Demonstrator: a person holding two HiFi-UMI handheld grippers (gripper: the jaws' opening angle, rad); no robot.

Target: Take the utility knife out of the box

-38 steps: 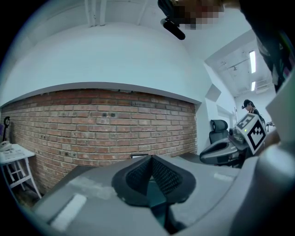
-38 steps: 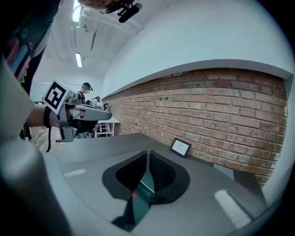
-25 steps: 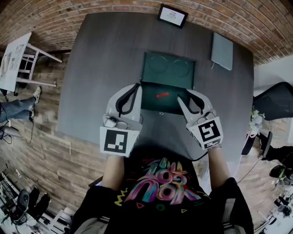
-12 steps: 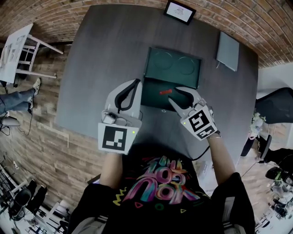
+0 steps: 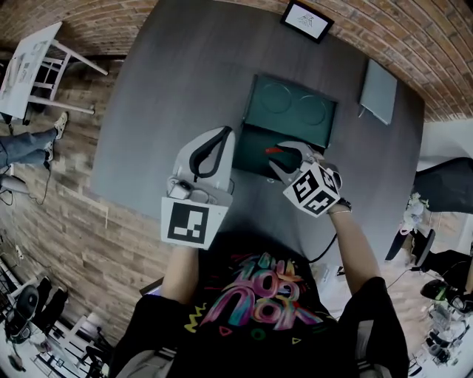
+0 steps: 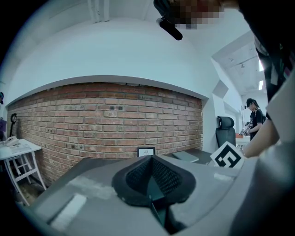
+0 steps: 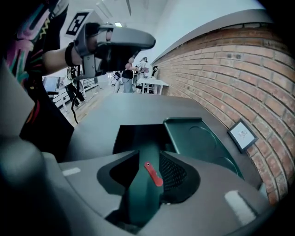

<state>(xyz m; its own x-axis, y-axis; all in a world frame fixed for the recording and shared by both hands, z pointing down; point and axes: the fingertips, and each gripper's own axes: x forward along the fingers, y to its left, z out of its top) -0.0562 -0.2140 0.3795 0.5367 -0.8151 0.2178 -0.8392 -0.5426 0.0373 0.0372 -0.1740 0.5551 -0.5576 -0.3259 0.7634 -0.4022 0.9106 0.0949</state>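
Observation:
A dark green box [image 5: 251, 156] lies open on the grey table [image 5: 170, 96], its lid [image 5: 293, 111] folded back. A small red utility knife [image 5: 274, 149] rests on the box floor. My right gripper [image 5: 284, 157] dips into the box, tilted steeply down. Its jaws are opening and stand on either side of the knife [image 7: 153, 174] without pressing on it. My left gripper [image 5: 224, 134] hovers at the box's left edge, pointing nearly level. Its fingertips meet with nothing between them [image 6: 150, 159].
A small framed picture [image 5: 306, 20] stands at the table's far edge, and a grey flat case [image 5: 379, 92] lies at the back right. Off the table to the left are a white side table [image 5: 29, 66] and a person's legs [image 5: 22, 148]. A black chair [image 5: 443, 184] is at the right.
My right gripper has dropped and swung left into the box, tipping downward, and its jaws have spread over the knife. The left gripper has barely moved.

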